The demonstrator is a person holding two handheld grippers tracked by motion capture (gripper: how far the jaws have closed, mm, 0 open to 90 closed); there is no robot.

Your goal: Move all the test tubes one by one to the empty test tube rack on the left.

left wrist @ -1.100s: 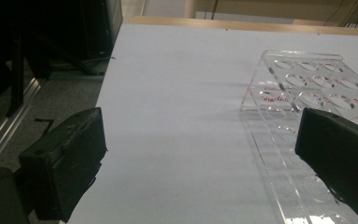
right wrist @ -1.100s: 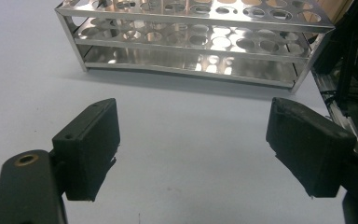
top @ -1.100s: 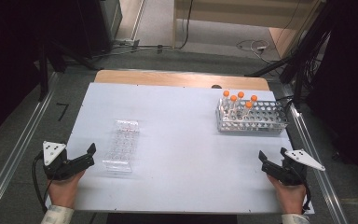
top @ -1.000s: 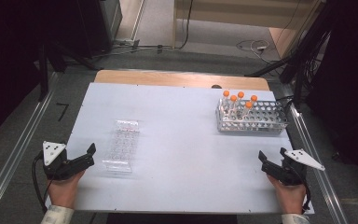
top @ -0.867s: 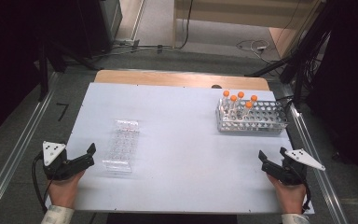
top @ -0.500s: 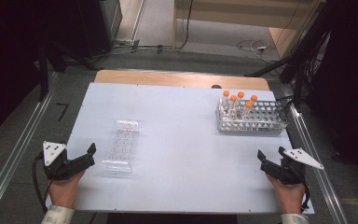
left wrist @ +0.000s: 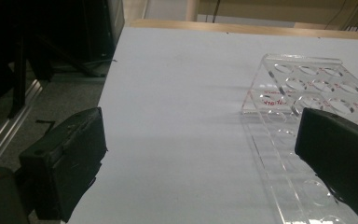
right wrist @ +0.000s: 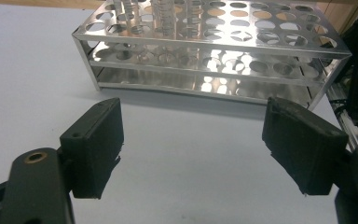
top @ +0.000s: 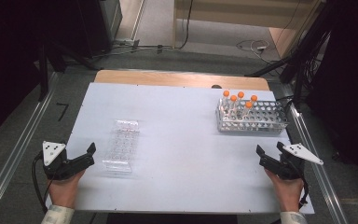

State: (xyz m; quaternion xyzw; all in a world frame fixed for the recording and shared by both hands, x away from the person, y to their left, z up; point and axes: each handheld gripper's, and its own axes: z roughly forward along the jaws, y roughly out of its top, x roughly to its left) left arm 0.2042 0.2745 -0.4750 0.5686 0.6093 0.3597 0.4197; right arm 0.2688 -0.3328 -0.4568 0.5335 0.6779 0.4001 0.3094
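Observation:
A clear plastic tube rack [top: 121, 145] lies empty on the left of the white table [top: 186, 154]. At the back right stands a metal tube rack [top: 256, 119] holding several orange-capped tubes [top: 237, 100] at its left end. My left gripper [top: 88, 156] rests open near the front left edge, just left of the clear rack. In the left gripper view the clear rack [left wrist: 303, 88] lies ahead, partly behind the right jaw, and the gripper [left wrist: 200, 154] holds nothing. My right gripper [top: 269, 153] is open at the front right. Its own view shows the gripper [right wrist: 198, 140] empty, with the metal rack [right wrist: 214, 51] a short way ahead.
A wooden strip [top: 168, 77] runs along the table's far edge. Metal rails [top: 14, 163] flank the table on both sides. Cables [top: 251, 45] lie on the floor behind, and dark equipment stands at the back left and right.
The right gripper has edged slightly forward and left. The left gripper and both racks have stayed where they were.

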